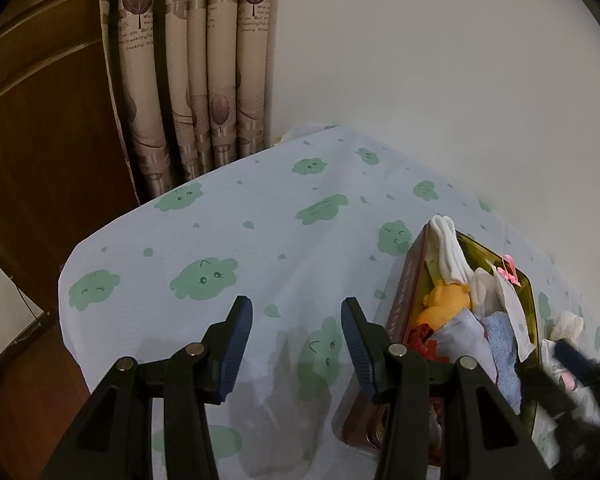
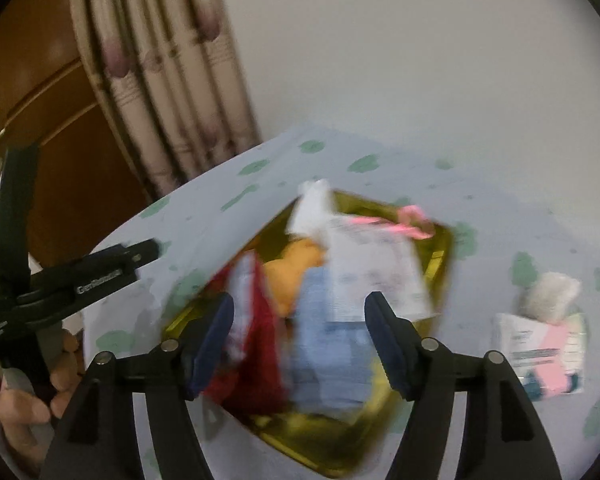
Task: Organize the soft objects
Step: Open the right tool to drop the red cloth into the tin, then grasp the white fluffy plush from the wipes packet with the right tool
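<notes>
Most soft items are already sitting in the tin, w/ white fluff & packets waiting outside; both grippers are hanging half-open, holding nothing.

The left tongs point forward and downward, jaws parted about halfway with nothing between the blue pads. The right tongs also tilt downward, jaws apart and empty, blurred in their own view. In the right wrist view a hand at the lower left grips the handle of the left tongs, fingers curled around it.
</notes>
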Demonstrator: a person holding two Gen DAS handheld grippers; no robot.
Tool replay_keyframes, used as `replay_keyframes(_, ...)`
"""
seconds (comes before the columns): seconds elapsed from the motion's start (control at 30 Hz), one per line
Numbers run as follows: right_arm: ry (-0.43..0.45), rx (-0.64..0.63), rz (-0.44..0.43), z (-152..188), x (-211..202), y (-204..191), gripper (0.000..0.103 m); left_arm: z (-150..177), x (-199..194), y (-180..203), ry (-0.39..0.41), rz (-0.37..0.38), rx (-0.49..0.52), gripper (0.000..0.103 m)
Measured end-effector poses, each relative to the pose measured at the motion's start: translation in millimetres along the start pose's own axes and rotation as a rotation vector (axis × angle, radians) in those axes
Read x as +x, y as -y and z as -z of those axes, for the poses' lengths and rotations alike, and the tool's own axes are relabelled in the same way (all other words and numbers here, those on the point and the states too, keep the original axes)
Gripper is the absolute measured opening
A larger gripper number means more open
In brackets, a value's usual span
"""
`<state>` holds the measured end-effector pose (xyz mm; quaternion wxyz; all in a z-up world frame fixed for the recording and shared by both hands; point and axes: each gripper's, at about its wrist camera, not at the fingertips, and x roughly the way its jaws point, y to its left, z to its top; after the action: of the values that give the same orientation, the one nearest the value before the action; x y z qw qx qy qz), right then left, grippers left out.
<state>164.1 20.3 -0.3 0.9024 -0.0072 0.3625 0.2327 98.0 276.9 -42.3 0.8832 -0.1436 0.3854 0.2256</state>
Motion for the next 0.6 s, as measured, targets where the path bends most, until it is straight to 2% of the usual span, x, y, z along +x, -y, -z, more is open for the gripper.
replay_keyframes(0.07,0.02,0.019,0.044,-2,-10,18,0.071,0,-1,1,0.002,0.0,0.002,0.047)
replay_keyframes(0.2,0.029,0.092,0.165,-6,-17,70,0.072,1,-2,4,0.009,-0.001,0.016,0.047)
replay_keyframes(0.4,-0.044,0.205,0.346,-1,-3,154,0.075,2,-2,6,0.008,-0.004,0.03,0.047)
replay_keyframes(0.6,-0.092,0.276,0.395,2,24,197,0.075,2,0,11,0.01,-0.001,0.06,0.047)
